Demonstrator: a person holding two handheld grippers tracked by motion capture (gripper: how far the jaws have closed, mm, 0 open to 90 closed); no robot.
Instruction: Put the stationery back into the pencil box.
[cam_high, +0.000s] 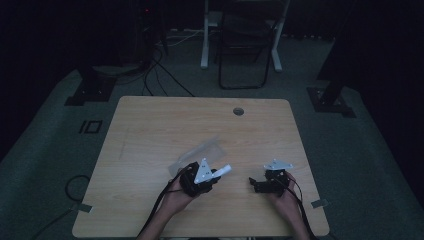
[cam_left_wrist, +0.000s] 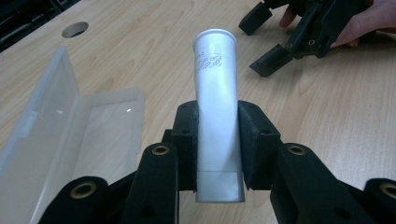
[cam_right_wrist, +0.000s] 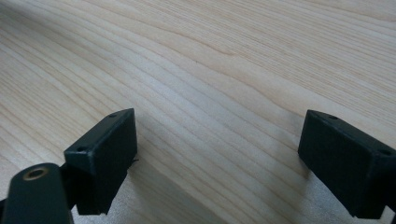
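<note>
The left tongs pinch a silver tube across its lower half, a pad pressed flat on each side, with the crimped flat end sticking out toward the hand and the round end pointing away. The tube is carried clear of the counter, low over its near half. In the high view the tube juts out to the right of the left tongs, toward the right tongs, its long axis roughly level and slightly up-slanted across the picture.

Just left of the tube, a clear plastic case lies open on the counter, lid folded back. The step in hand looks like carrying the tube, most likely to or from that case. If it is going in, the next move calls for swinging the tube round until its length runs along the tray's, lowering it inside and then easing the grip.

The right tongs stand spread wide with nothing between them, resting low over bare wood.
</note>
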